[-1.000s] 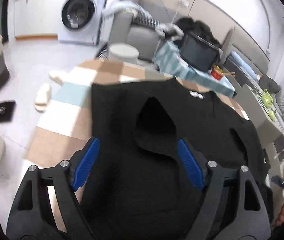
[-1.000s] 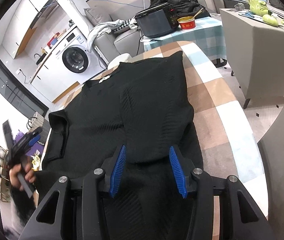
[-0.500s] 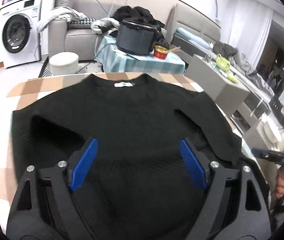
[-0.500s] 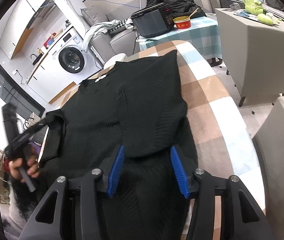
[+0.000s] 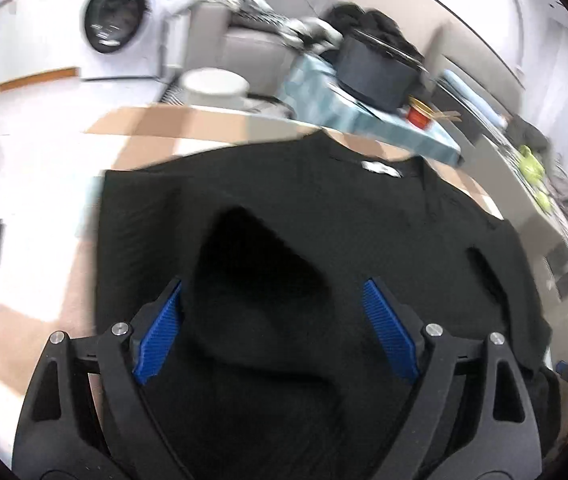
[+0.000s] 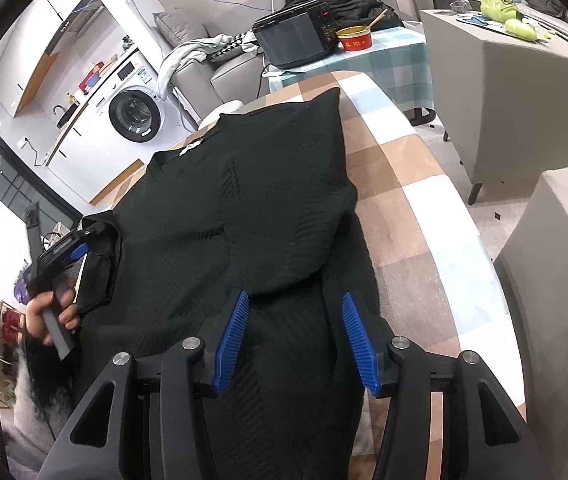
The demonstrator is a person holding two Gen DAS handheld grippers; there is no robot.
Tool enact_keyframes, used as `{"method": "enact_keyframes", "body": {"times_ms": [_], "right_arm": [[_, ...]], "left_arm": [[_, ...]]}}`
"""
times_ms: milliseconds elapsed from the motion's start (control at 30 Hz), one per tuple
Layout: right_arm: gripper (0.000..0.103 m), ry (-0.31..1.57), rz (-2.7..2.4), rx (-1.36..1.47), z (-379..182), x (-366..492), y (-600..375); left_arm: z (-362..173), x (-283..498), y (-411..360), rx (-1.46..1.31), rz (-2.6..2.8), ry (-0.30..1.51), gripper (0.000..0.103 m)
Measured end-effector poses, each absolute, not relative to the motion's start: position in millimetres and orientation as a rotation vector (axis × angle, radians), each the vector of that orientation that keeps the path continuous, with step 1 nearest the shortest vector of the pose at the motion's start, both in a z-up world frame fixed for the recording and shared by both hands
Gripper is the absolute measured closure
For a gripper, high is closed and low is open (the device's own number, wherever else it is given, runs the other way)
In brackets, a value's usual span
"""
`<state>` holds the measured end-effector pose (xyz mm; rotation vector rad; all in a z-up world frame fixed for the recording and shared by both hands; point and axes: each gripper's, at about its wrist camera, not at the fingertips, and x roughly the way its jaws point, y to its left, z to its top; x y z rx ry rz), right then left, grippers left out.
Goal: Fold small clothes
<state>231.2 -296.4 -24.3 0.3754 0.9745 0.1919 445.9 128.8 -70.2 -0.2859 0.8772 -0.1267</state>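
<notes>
Hovering over black sweater (image 6: 211,216) on table (image 6: 404,200): left gripper (image 5: 275,328) gaping apart, right gripper (image 6: 296,340) likewise, sleeve (image 6: 284,200) folded toward twelve o'clock.

Black claw frames, ribbed blue pads (image 6: 232,342), silver screws (image 5: 433,329), bare-skinned hand (image 6: 49,312)

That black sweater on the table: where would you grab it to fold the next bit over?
Probably the left sleeve: it lies out past the black sweater body while the right one is already folded in. Come from the table's left edge with the left gripper, pinching the cuff flat.
</notes>
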Motion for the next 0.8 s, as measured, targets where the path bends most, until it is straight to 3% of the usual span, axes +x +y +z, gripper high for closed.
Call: {"method": "enact_keyframes", "body": {"times_ms": [333,800], "right_arm": [[0.052,0.986,0.147,0.38,-27,222,-310],[0.048,1.067,0.284,0.311,-48,163,-312]], "left_arm": [[-39,438,96,-0.239,-0.251,0.815,0.018],[-32,195,176,-0.261,0.119,0.795,0.017]]}}
